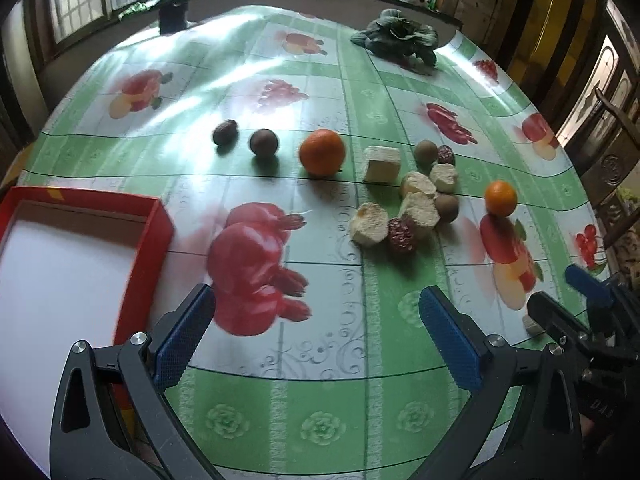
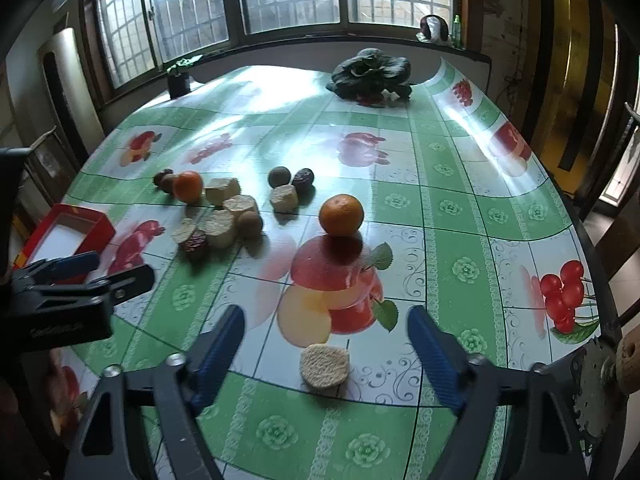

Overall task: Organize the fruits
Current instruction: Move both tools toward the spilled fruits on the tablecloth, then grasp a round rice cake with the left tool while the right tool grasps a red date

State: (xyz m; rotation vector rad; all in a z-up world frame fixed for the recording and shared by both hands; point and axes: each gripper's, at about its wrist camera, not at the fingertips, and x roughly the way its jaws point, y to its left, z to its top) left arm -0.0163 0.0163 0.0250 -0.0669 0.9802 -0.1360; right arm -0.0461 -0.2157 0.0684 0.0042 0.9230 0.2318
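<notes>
Fruits lie loose on a table with a green fruit-print cloth [image 1: 320,380]. In the left wrist view: a big orange [image 1: 322,152], a small orange [image 1: 501,198], two brown round fruits [image 1: 263,142], several pale dried chunks [image 1: 382,164] and dark red dates [image 1: 401,235]. A red box with a white inside [image 1: 60,264] sits at the left. My left gripper [image 1: 316,340] is open and empty above the cloth. My right gripper [image 2: 326,354] is open, jaws either side of a pale round chunk [image 2: 324,366]. The small orange [image 2: 341,215] lies beyond it.
A dark leafy vegetable [image 1: 400,36] lies at the table's far end below barred windows. A small dark pot [image 1: 173,16] stands on the sill. The other gripper [image 2: 72,280] shows at the left of the right wrist view. A wooden chair [image 1: 616,168] stands at the right.
</notes>
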